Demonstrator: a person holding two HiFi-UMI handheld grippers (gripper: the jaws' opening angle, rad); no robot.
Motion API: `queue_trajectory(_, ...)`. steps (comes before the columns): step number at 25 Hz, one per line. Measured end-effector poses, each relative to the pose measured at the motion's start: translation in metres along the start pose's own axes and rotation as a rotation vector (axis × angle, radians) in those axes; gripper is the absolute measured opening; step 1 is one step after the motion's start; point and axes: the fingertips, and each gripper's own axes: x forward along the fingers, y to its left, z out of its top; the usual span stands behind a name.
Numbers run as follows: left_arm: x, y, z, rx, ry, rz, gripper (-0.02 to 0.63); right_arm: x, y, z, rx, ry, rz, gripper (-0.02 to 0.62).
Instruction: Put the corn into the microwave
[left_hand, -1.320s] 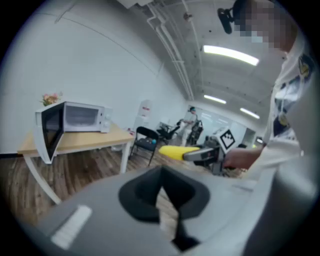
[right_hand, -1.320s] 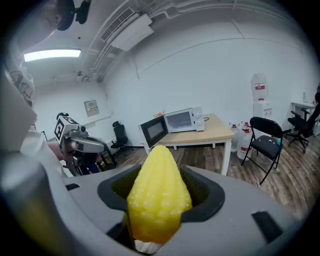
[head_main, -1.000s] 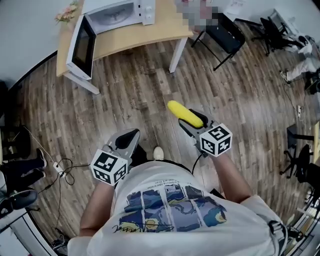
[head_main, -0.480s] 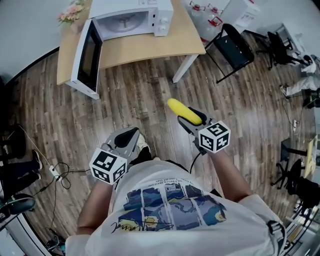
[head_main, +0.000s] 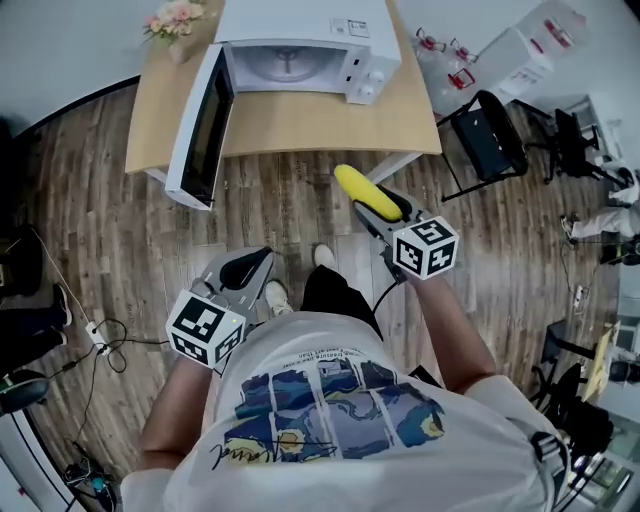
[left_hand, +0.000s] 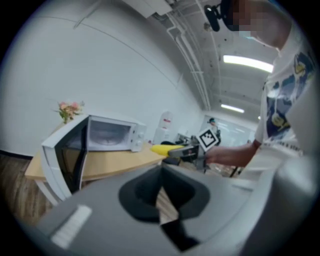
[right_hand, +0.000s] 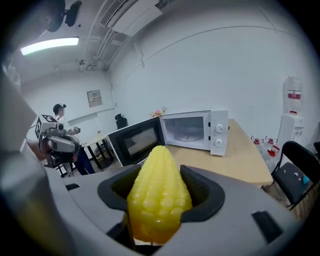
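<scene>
The yellow corn (head_main: 365, 192) is held out ahead of me, level with the front edge of the wooden table (head_main: 300, 115), and my right gripper (head_main: 378, 210) is shut on it. In the right gripper view the corn (right_hand: 159, 200) fills the jaws and points at the white microwave (right_hand: 195, 131). The microwave (head_main: 300, 45) stands on the table with its door (head_main: 205, 125) swung wide open to the left and its chamber visible. My left gripper (head_main: 250, 265) hangs lower and to the left over the floor, shut and empty.
A vase of flowers (head_main: 175, 15) sits at the table's far left corner. A black chair (head_main: 490, 140) and water bottles (head_main: 445, 55) stand right of the table. Cables and a power strip (head_main: 100, 335) lie on the wooden floor at left.
I have walked toward the table, so the microwave and table are closer and more central. The corn stays in my right gripper; the left gripper keeps its place beside me.
</scene>
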Motion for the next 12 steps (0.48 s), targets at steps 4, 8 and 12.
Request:
queue_trajectory(4,0.002,0.041,0.017,-0.044,-0.023,0.103,0.009,0.061,-0.017,0.039,-0.053,0.0,0.061,0.247)
queue_trajectory(8,0.012,0.076,0.04,-0.088,-0.049,0.208,0.009,0.122,-0.04,0.075,-0.122,0.014,0.11,0.247)
queue_trajectory(12,0.03,0.106,0.066,-0.101,-0.068,0.298,0.009,0.183,-0.066,0.104,-0.18,0.025,0.136,0.247)
